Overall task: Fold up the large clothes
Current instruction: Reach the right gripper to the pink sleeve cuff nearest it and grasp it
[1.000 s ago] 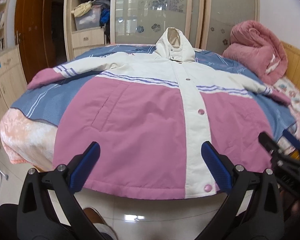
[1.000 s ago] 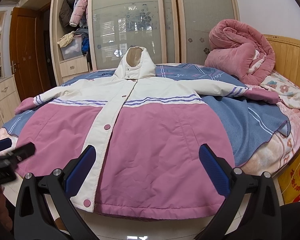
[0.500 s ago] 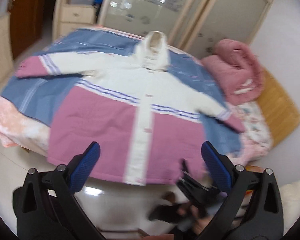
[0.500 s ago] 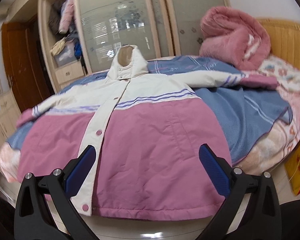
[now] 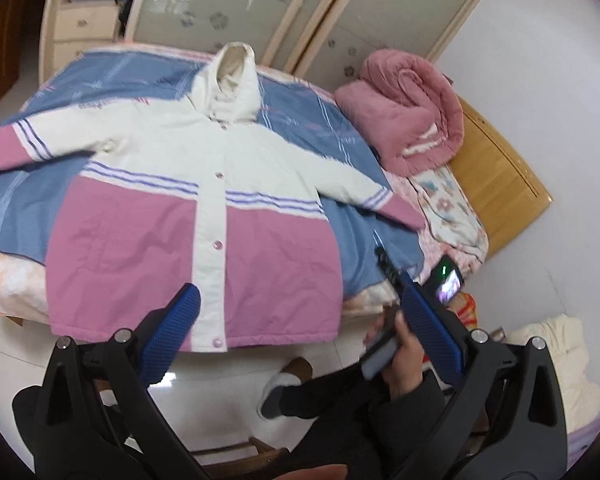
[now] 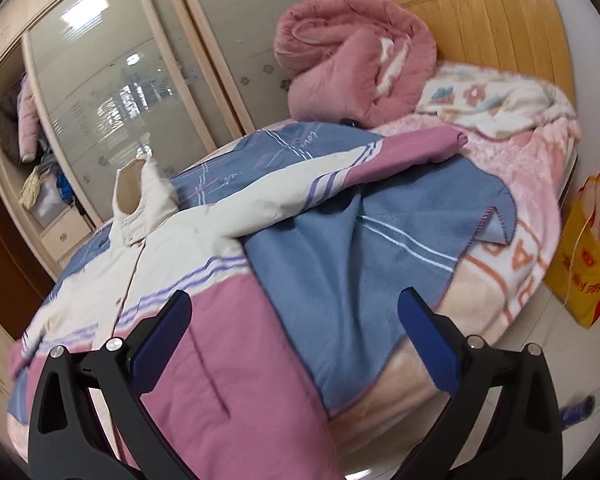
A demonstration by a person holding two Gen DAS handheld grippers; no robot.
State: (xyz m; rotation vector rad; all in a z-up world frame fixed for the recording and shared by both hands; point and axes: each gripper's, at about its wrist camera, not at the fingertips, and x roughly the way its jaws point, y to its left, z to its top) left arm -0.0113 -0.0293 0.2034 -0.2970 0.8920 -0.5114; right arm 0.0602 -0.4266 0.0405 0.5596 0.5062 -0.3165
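Note:
A large hooded jacket (image 5: 204, 208), cream on top and pink below with purple stripes, lies spread front-up on the bed, both sleeves out to the sides. My left gripper (image 5: 298, 292) hangs high above the hem, open and holding nothing. In the right wrist view the jacket (image 6: 204, 240) sits to the left, and its right sleeve (image 6: 340, 176) with a pink cuff stretches across a blue blanket (image 6: 380, 248). My right gripper (image 6: 296, 300) is open and holding nothing, low over the bed's near edge beside the jacket's right side. A hand (image 5: 404, 356) holds that right gripper (image 5: 386, 266).
A rolled pink quilt (image 6: 352, 60) lies by the wooden headboard (image 6: 492, 20). A yellow bag (image 6: 588, 248) and a bottle (image 6: 588, 400) are on the floor at the right. Wardrobe doors (image 5: 228, 12) stand behind the bed. The person's feet (image 5: 280, 388) are on the tiles.
My left gripper has risen and now looks down on the whole jacket. My right gripper has swung right toward the right sleeve and the blue blanket. Both stay open.

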